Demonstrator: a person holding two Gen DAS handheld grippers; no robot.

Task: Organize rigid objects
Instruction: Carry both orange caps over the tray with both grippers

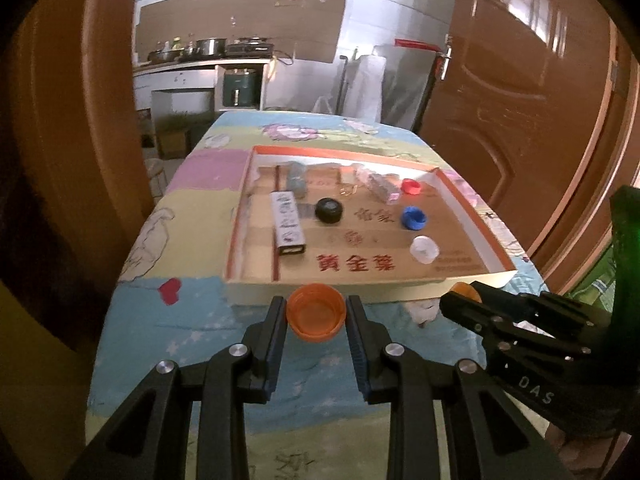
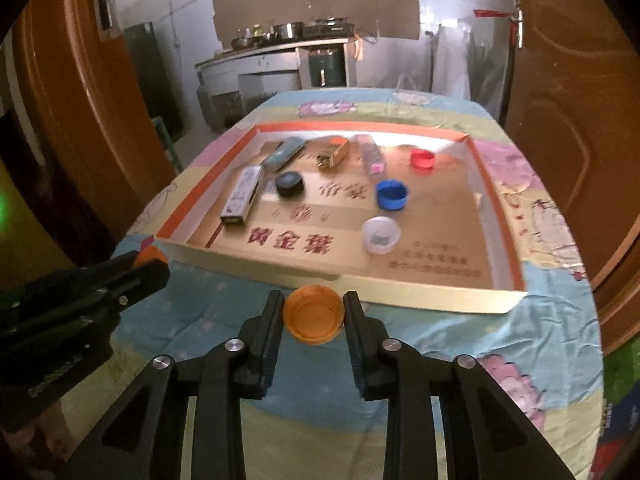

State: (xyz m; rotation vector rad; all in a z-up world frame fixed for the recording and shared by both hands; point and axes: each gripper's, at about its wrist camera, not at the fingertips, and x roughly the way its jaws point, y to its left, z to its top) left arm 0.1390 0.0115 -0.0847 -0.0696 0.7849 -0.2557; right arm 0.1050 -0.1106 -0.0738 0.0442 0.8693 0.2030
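I hold one orange cap (image 1: pixel 316 312) clamped in the left tool (image 1: pixel 316 314) and a second orange cap (image 2: pixel 314 314) clamped in the right tool (image 2: pixel 314 316). The box (image 2: pixel 420 288) lies just ahead of both tools, its near wall between caps and floor.

Glossy plastic caps (image 1: pixel 316 312), cardboard tray (image 1: pixel 400 280)

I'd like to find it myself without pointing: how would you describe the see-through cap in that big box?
Start at the shallow cardboard box with the orange rim on the patterned tablecloth. Inside, three caps line its right side: a red cap farthest back, a blue cap, then the clear cap nearest the front wall. It alone is whitish and translucent, lying open side up.
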